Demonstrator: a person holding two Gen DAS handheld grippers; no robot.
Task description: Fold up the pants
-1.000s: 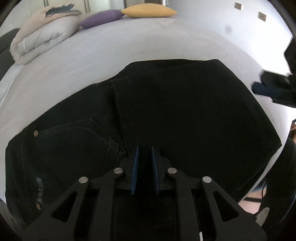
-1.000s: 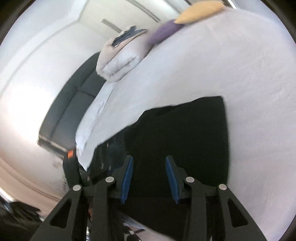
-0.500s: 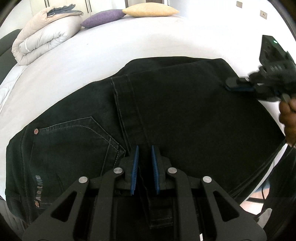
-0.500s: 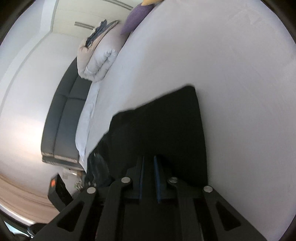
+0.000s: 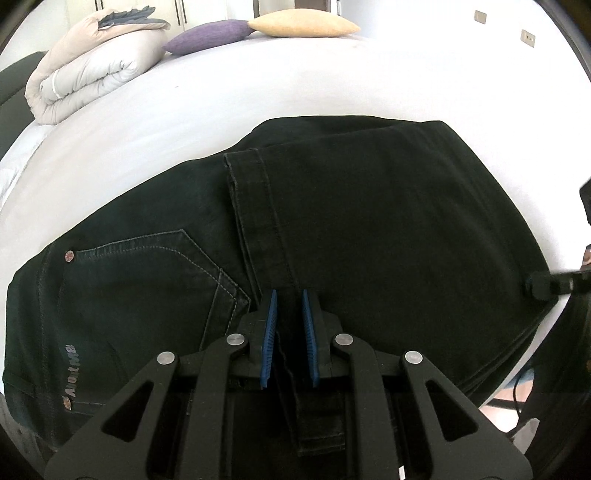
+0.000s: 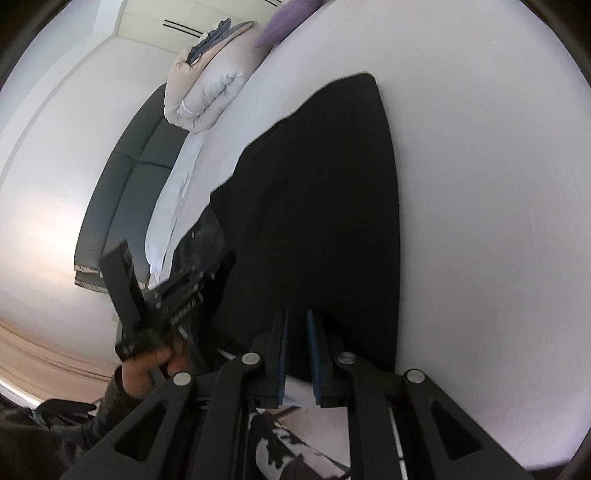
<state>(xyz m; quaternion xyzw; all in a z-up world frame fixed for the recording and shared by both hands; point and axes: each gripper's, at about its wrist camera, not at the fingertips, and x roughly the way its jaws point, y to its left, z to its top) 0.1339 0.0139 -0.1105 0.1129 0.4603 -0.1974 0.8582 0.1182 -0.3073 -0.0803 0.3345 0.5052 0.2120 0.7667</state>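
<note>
Black jeans (image 5: 369, 221) lie folded on the white bed (image 5: 258, 85), back pocket at the left, leg hems laid over the seat. My left gripper (image 5: 288, 306) is shut on the near edge of the hem strip, with denim between its blue pads. In the right wrist view the jeans (image 6: 325, 203) stretch away from my right gripper (image 6: 296, 321), which is shut with its tips over the cloth's near edge. I cannot tell whether cloth is pinched there. From the left wrist view, the right gripper (image 5: 539, 288) touches the jeans' right fold.
A rolled duvet (image 5: 92, 70), a purple pillow (image 5: 210, 35) and a yellow pillow (image 5: 303, 26) sit at the bed's far end. A dark sofa (image 6: 122, 192) stands beside the bed. A hand (image 6: 147, 369) holds the left gripper at the bed's near edge.
The right gripper's jaws closed, then it swung from above the far right part of the jeans down to their near right edge. The left gripper kept its hold and place.
</note>
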